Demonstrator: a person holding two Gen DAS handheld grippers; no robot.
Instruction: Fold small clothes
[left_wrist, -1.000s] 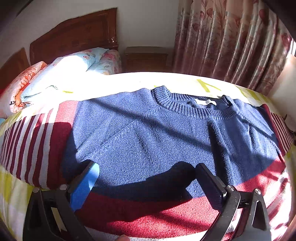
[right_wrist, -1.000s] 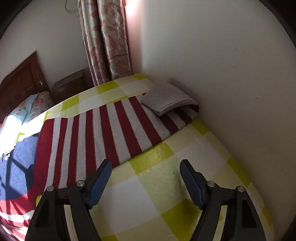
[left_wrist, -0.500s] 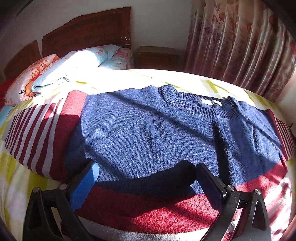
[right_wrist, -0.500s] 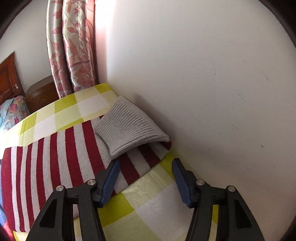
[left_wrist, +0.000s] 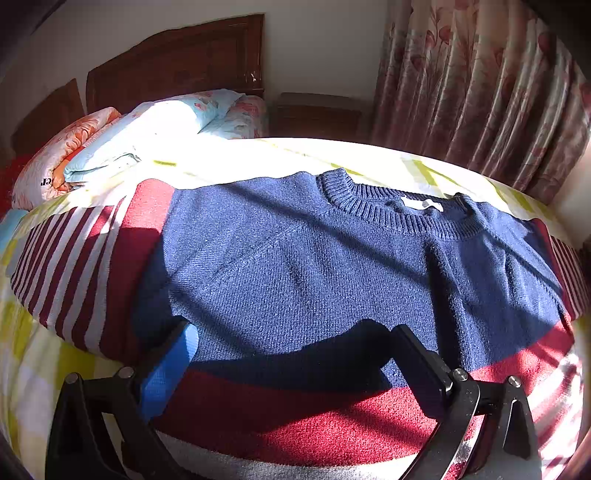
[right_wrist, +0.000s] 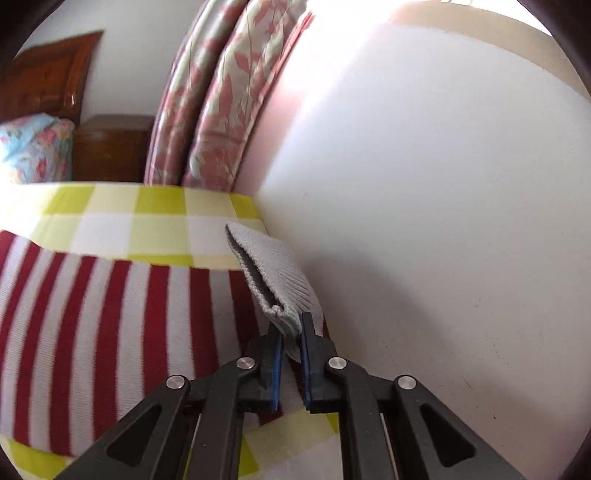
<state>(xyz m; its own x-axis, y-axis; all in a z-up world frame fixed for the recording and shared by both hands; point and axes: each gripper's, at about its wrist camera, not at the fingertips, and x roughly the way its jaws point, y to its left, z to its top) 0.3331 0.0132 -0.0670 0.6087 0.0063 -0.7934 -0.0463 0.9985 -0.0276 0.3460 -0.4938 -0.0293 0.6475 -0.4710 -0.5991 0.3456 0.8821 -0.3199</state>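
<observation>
Clothes first: a folded grey knit (right_wrist: 275, 280) sits pinched in the right claw (right_wrist: 291, 338), just ahead. Left claw (left_wrist: 291, 354) gapes wide, empty, over the blue sweater (left_wrist: 332, 266). Likely a pickup; next, lift clear.

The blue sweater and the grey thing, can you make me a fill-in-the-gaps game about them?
1. The blue sweater lies flat on a red and white ____ blanket.
2. The right gripper is shut on a folded ____ knit.
3. The left gripper hovers with its jaws ____.

Missing words: striped; grey; open
</observation>
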